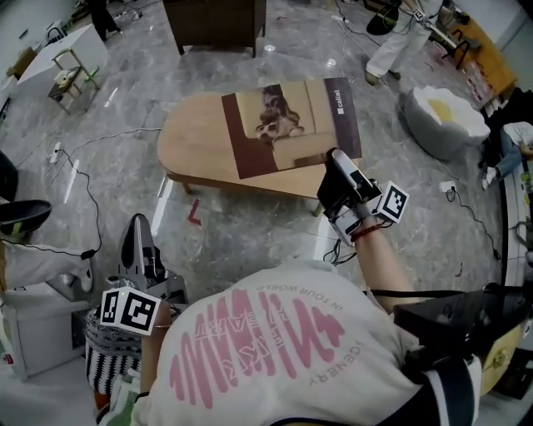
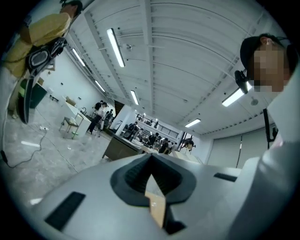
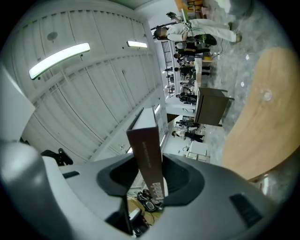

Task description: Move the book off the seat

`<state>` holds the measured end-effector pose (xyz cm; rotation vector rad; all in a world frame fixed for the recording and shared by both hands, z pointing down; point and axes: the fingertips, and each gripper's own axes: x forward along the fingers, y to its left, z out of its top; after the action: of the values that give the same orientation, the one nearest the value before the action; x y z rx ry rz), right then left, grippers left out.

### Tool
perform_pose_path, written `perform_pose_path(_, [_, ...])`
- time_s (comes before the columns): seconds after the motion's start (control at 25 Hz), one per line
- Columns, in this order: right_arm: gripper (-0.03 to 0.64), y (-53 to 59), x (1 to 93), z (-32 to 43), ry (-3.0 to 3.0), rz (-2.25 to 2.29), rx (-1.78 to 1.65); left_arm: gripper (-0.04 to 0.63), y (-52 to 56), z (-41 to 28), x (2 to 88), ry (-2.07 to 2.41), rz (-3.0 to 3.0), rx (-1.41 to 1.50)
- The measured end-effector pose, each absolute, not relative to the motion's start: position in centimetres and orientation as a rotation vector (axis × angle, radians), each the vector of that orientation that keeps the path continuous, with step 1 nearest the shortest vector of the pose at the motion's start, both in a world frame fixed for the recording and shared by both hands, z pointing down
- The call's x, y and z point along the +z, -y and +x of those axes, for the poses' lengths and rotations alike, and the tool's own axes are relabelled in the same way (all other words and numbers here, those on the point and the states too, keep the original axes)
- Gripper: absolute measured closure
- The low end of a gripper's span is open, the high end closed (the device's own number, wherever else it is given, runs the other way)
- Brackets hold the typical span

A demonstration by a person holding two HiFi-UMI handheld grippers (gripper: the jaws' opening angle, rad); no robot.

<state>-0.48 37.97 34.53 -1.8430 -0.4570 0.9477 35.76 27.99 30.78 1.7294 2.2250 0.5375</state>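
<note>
A large brown book (image 1: 291, 125) with a pale picture on its cover hangs over the right half of the oval wooden seat (image 1: 196, 141); I cannot tell whether it still touches the wood. My right gripper (image 1: 335, 166) is shut on the book's near right corner. In the right gripper view the dark spine (image 3: 149, 154) stands clamped between the jaws of the right gripper (image 3: 150, 161), with the seat (image 3: 262, 122) off to the right. My left gripper (image 1: 137, 235) is low at the left, away from the seat, fingers together and holding nothing. The left gripper (image 2: 151, 161) looks out across the hall.
A dark wooden cabinet (image 1: 215, 23) stands beyond the seat. A white and yellow cushion (image 1: 441, 116) lies on the floor at the right, near a person in white trousers (image 1: 400, 42). Cables (image 1: 92, 179) run over the floor at the left. A striped basket (image 1: 112, 358) sits by my left side.
</note>
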Motion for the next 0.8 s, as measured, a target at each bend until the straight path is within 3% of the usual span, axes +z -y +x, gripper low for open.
perform_pose_path(0.32, [0.452,-38.6,37.1,-4.0,0.618,-1.78,1.025,0.588,-34.4,33.3,32.1,-2.367,1.581,0.601])
perform_pose_path(0.56, [0.453,-37.6,39.4,-13.2,0.695,-1.723,1.07,0.588,-35.4,24.6,32.7,-2.439,1.548,0.646])
perform_pose_path(0.8, [0.453,-38.4,43.8,-17.0,0.744,-1.652,1.049,0.588,-38.2,20.4,33.3,-2.502,1.552,0.66])
